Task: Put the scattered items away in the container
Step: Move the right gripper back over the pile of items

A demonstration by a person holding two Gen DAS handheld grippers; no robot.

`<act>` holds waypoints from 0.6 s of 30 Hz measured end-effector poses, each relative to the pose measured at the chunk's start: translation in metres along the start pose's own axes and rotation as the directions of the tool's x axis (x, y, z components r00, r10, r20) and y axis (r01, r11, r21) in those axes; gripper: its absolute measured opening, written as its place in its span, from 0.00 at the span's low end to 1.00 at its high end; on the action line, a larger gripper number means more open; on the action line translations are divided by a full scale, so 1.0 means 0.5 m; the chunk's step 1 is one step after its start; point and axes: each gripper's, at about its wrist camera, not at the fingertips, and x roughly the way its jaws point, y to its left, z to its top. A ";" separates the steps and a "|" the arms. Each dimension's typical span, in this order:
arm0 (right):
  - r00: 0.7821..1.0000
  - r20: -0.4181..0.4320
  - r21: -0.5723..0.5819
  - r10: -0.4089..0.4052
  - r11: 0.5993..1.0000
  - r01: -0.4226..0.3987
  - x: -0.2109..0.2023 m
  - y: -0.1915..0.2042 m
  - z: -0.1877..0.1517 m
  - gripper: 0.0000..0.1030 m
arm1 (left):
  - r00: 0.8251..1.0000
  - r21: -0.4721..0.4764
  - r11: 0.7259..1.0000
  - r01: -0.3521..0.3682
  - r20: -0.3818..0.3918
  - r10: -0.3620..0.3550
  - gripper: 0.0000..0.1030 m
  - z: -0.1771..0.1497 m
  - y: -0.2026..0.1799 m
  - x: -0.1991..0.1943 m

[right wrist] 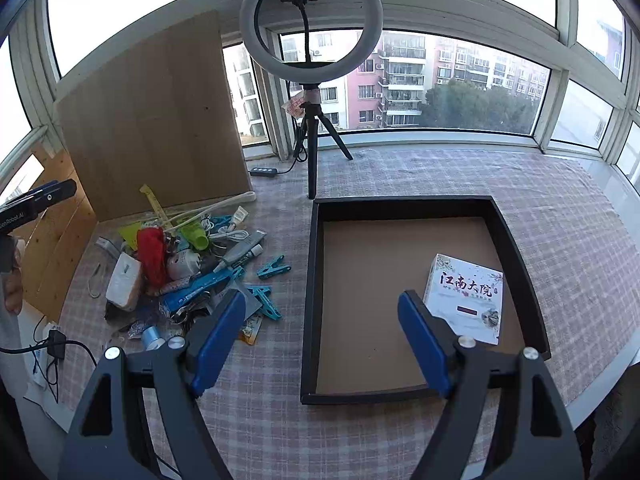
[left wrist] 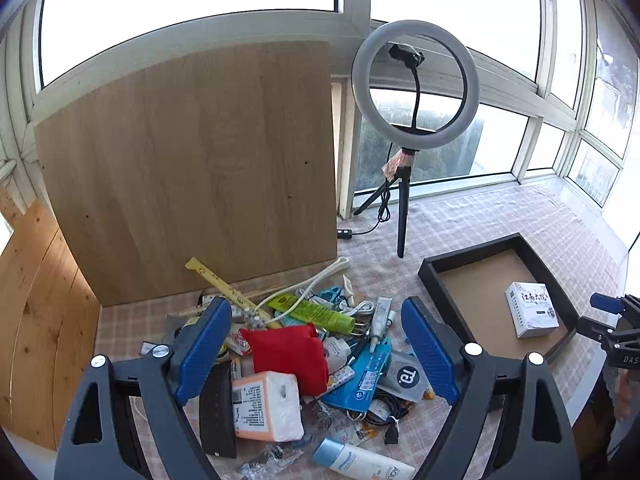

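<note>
On the checkered table (right wrist: pixel 400 172), both hand-held grippers hover spread wide and empty, one over the clutter, one over the tray.

Left hand-held gripper (left wrist: pixel 316 344), blue pads far apart, hangs above the heap of scattered items (left wrist: pixel 304 344): a red pouch (left wrist: pixel 290 354), a tissue pack (left wrist: pixel 267 406), a green tube (left wrist: pixel 316 312), a blue card pack (left wrist: pixel 362 376), white cable (left wrist: pixel 304 286) and a white-and-blue bottle (left wrist: pixel 362 462) nearest the camera. Right hand-held gripper (right wrist: pixel 322 340), jaws likewise wide with nothing between them, sits over the near edge of the black tray (right wrist: pixel 312 280), which lies right of the pile, well apart from it. Inside the tray, toward its right side, lies a white box (right wrist: pixel 466 298) with Chinese lettering. Teal clothes pegs (right wrist: pixel 274 266) lie between pile and tray. Behind stand a ring light (right wrist: pixel 310 20) on its tripod and a wooden board (right wrist: pixel 156 120).
</note>
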 end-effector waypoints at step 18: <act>0.994 -0.017 -0.174 0.104 0.979 -0.105 -0.016 0.006 0.046 0.76 | 0.992 -0.006 0.992 -0.127 0.007 0.127 0.90 0.001 -0.056 -0.091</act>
